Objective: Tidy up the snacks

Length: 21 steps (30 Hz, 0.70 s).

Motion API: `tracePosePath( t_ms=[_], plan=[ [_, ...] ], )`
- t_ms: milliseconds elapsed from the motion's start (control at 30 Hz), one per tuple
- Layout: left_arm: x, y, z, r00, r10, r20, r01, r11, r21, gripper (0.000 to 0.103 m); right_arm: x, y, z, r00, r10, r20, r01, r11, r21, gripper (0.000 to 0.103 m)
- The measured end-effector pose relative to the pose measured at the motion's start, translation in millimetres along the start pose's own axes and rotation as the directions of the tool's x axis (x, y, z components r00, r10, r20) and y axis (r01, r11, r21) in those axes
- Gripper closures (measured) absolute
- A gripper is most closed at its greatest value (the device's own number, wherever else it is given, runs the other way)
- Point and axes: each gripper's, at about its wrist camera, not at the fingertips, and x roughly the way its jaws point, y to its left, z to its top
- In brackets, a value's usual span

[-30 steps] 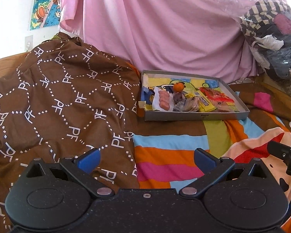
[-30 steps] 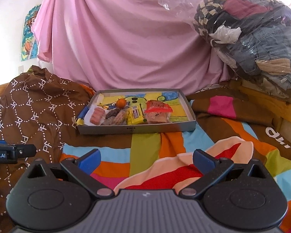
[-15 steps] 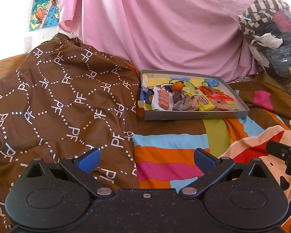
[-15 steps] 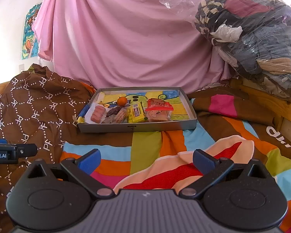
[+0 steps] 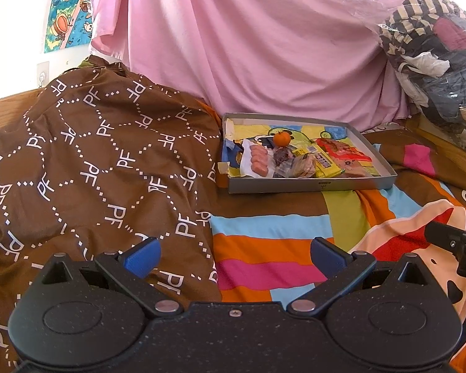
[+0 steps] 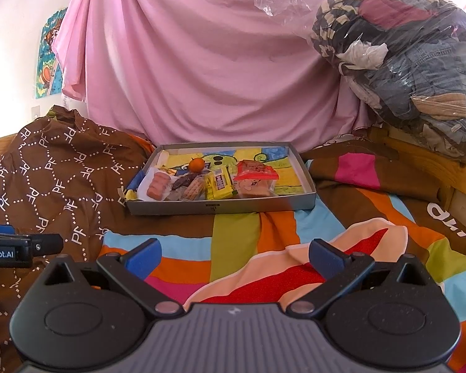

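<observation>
Right wrist view takes in the whole bed: a pink sheet [image 6: 202, 71] hangs across the back from ten to one o'clock, a brown patterned blanket [image 6: 56, 171] heaps up at nine, and a clear bag of clothes [image 6: 404, 59] fills the two o'clock corner above a wooden rail. Between them the striped bedspread [image 6: 242, 242] lies mostly flat and bare from six up to the centre, open room for both tools.

On it at twelve o'clock sits the grey tray [image 6: 214, 207], long axis running left to right, its near wall facing the tools and its left end touching the blanket's edge. Snacks crowd its left half: a red-topped packet [image 6: 255, 176], a yellow packet [image 6: 218, 183] pointing front to back, pink sausages [image 6: 157, 186], a small orange [image 6: 196, 164] behind them. The tray's right end is bare.

Right tool [image 6: 234, 256] hovers over the bedspread, blue fingers apart, nothing between them. Left tool [image 5: 234, 256] likewise gapes, with nothing held, at the blanket's edge, the tray at one o'clock.
</observation>
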Motion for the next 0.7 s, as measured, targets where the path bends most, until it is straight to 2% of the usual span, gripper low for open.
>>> tracePosePath(
  t_ms=[700],
  plan=[
    [-0.6, -1.9, -1.2, 1.0, -0.004, 0.002, 0.004, 1.0, 0.006, 0.001, -0.8, 0.2, 1.8, 1.0, 0.003, -0.002, -0.003, 1.0, 0.002, 0.0]
  ],
)
